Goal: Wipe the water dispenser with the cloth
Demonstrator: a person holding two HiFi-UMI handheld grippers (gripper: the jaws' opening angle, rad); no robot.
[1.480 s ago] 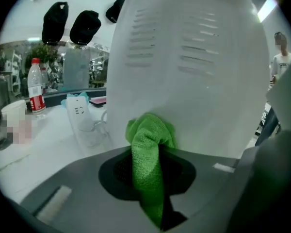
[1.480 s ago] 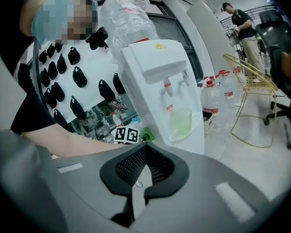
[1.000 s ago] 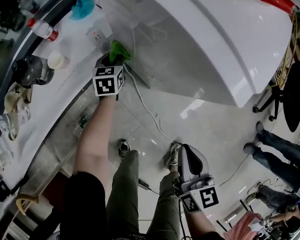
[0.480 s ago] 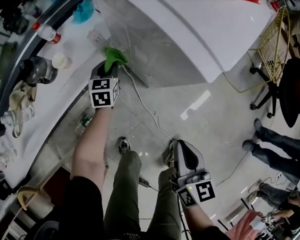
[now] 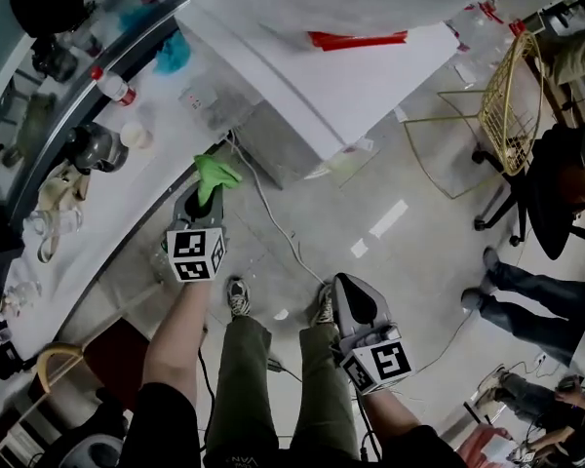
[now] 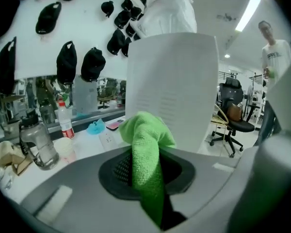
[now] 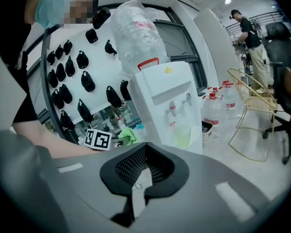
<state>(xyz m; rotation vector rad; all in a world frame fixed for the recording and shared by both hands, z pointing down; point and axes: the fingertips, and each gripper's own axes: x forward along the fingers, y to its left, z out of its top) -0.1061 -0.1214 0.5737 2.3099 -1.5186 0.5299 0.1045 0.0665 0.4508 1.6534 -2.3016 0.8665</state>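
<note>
Head view: we note the left gripper [image 5: 208, 199] clamped on the green cloth [image 5: 215, 174], a bunched end poking out beyond its tips, just short of the water dispenser [image 5: 307, 91]. Left gripper view: the cloth sits pinched between the jaws, the side panel straight ahead; we judge the loose end serves as the wiping pad. Right gripper view: the right gripper [image 7: 137, 186] is closed, empty and idle, with the dispenser front well ahead.
</note>
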